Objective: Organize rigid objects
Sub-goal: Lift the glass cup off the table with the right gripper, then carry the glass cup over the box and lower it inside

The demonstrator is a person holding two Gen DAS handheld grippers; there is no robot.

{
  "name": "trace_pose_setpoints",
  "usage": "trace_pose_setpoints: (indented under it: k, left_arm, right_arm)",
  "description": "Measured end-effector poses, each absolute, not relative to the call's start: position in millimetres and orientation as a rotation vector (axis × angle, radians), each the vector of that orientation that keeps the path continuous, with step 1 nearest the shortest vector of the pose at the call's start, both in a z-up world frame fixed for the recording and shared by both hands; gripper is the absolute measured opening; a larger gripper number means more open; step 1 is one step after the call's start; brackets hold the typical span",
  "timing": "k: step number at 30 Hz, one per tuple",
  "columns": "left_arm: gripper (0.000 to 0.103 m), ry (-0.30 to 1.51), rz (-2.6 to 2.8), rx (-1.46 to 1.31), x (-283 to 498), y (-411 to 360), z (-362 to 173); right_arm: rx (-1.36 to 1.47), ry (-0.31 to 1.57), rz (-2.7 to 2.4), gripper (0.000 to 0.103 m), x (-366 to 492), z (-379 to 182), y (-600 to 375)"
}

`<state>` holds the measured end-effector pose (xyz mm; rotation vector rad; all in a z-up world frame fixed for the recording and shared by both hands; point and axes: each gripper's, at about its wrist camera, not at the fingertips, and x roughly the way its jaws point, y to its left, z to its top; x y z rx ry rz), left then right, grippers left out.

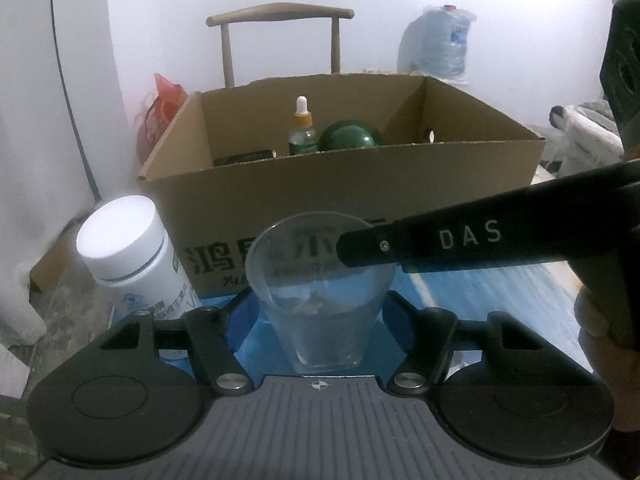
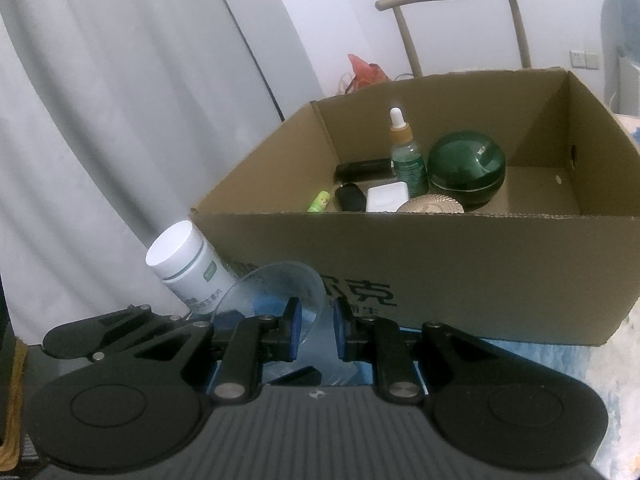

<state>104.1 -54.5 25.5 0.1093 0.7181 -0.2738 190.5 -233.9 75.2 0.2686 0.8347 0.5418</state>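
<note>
Our right tongs (image 2: 316, 330) pinch the rim of the clear plastic cup (image 1: 320, 288); our left tongs (image 1: 320, 320) spread wide around its base. The cardboard box (image 1: 360, 200) sits just beyond.

My left gripper (image 1: 320, 316) is spread wide, its fingers level and well apart on either side. My right gripper (image 2: 316, 330) has its blue pads (image 2: 297, 328) drawn close, pinching a thin clear wall between them. Seen from the left wrist, the right gripper reaches in from the right with one black finger (image 1: 420, 246) stretched across, and my right hand (image 1: 596, 320) grips its handle behind.
</note>
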Motion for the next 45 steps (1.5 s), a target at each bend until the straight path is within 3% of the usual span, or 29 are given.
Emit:
trace_pose_setpoints:
  k: [20,32,38,45]
  left_arm:
    - [0.068,0.645,-0.256,0.115,80,-48,50]
    - [0.068,0.408,-0.354,0.12,92,-69,143]
    - [0.068,0.544,-0.488,0.022,167,-106,141]
    - [0.068,0.794,-0.516,-0.048,250,-150,90]
  right_arm:
    - [0.239,0.766,0.566,0.02,168,100,-232]
    - [0.127,0.531,0.54,0.021,165,211,-262]
    - [0.098,0.605,0.461,0.021,221,218,-301]
    - [0.115,0.822,0.423,0.02,305,155,-338]
